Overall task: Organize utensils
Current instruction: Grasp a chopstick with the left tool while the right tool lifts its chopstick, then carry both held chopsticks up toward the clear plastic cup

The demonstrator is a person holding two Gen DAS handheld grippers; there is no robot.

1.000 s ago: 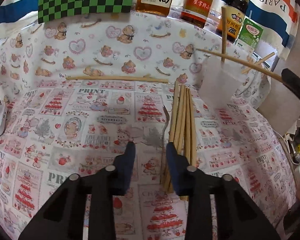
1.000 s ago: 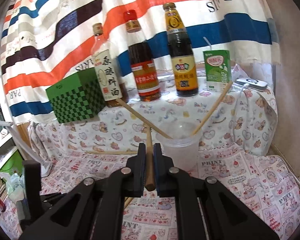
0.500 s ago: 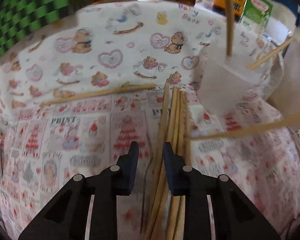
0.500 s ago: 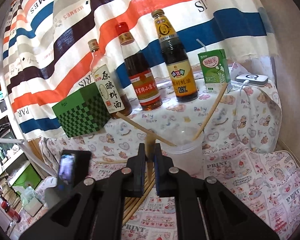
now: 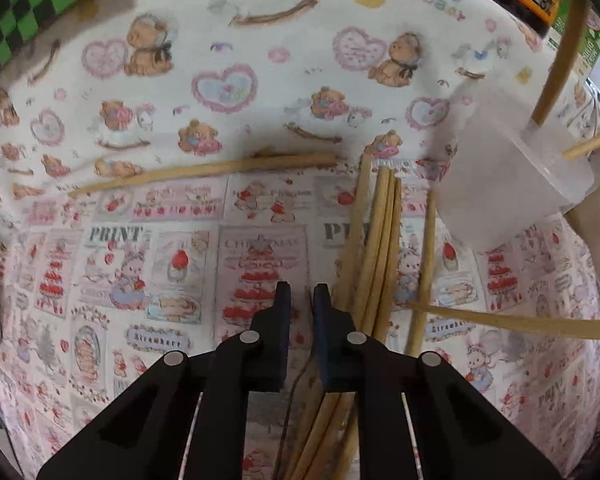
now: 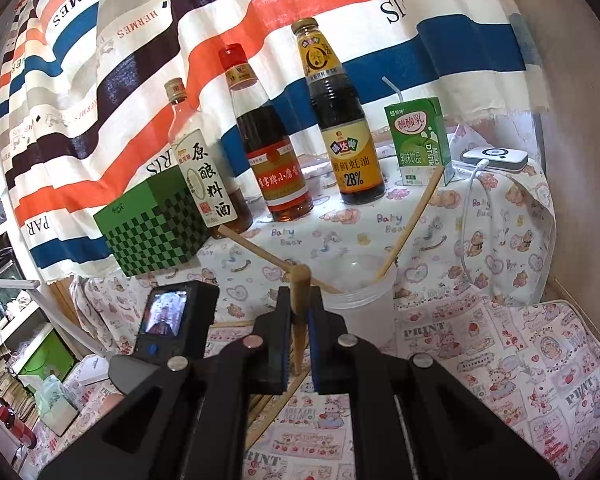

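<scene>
A bundle of wooden chopsticks [image 5: 376, 248] lies on the patterned cloth, just right of my left gripper [image 5: 301, 294], whose jaws stand a narrow gap apart with nothing between them. One more chopstick [image 5: 204, 170] lies crosswise further back. A clear plastic cup [image 5: 512, 184] holds two chopsticks [image 5: 560, 60] at the right. My right gripper [image 6: 299, 308] is shut on a single chopstick [image 6: 300, 300], held upright just in front of the cup [image 6: 360, 304]. That held chopstick also crosses the left wrist view low on the right [image 5: 520, 322].
Three sauce bottles [image 6: 272, 156], a green drink carton [image 6: 420, 140] and a green checkered box [image 6: 156, 224] stand on the raised shelf behind. A white charger with cable [image 6: 494, 158] lies at the back right. The left gripper's camera body [image 6: 172, 316] is close on my right gripper's left.
My left gripper has moved forward and down toward the bundle and its jaws have narrowed. My right gripper has carried its chopstick closer to the cup.
</scene>
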